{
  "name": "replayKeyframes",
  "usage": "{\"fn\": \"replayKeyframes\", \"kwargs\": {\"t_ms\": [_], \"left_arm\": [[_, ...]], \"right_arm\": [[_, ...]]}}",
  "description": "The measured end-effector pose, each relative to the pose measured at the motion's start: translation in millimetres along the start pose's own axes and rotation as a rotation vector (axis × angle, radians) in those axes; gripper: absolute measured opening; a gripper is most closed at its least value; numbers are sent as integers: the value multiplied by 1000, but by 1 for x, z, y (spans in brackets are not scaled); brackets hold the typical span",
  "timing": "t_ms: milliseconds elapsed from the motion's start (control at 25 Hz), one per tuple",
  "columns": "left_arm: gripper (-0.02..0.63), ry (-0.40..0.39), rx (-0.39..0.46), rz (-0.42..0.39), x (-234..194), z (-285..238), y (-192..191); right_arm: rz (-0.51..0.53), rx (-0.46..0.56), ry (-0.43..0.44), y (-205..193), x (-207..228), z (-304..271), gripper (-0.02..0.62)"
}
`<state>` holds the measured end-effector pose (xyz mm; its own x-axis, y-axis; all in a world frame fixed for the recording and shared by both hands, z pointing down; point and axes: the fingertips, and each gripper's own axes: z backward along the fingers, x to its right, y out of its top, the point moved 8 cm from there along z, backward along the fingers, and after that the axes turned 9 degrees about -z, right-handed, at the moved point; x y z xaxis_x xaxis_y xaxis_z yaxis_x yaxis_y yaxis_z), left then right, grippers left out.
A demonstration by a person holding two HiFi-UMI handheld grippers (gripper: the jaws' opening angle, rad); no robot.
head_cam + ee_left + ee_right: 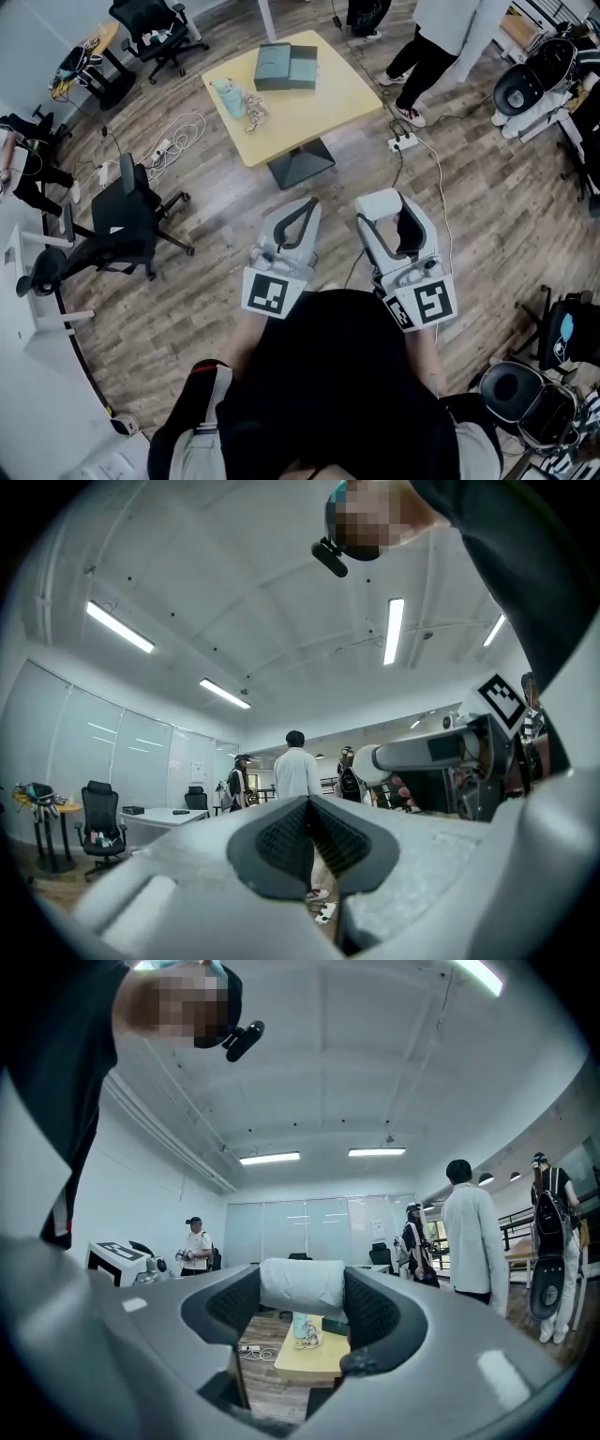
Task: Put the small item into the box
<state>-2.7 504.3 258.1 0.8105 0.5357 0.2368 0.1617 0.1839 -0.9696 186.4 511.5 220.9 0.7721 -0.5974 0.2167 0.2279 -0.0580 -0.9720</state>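
Two hand-held grippers hovering level over the wooden floor (216, 281), the right one carrying the small item.
The right gripper (389, 217) is clamping the small item (302, 1284), a pale, soft-looking white piece, between its black pads (373, 1309). Its jaws are standing wide around the piece, which is filling the gap. The left gripper (307, 208) is carrying nothing, its two jaws resting together with no gap. Both are pointing toward a yellow table (319, 103), well apart from them. On it a grey-green box (286, 67) is sitting near the far edge (it looks like two halves lying side by side). A light-blue bottle (228, 97) is standing near the table's left corner beside a small tangle of cord (255, 114). A person (450, 28) in a white coat is standing beyond the table's right corner, and a black office chair (122, 220) is sitting on the floor to the left.
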Motion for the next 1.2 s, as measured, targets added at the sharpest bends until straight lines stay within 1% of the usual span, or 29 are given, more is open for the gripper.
{"fn": "replayKeyframes", "kwargs": {"t_ms": [160, 400, 640, 760, 920, 1200], "left_arm": [[2, -13, 0, -8, 4, -3, 0], [2, -3, -20, -2, 7, -5, -2], [2, -12, -24, -2, 3, -12, -7], [2, -23, -8, -1, 1, -22, -11], [2, -50, -16, 9, -2, -38, -18], [2, -61, 7, 34, -23, -81, -26]], "right_arm": [[-17, -6, -6, 0, 5, 1, 281], [-42, -10, 8, -1, 13, 3, 281], [-44, -26, 12, -6, 16, 0, 281], [-36, -32, -1, -9, 22, -5, 281], [-31, -29, -25, -9, 35, -14, 281], [-27, -49, -42, -10, 59, -42, 282]]}}
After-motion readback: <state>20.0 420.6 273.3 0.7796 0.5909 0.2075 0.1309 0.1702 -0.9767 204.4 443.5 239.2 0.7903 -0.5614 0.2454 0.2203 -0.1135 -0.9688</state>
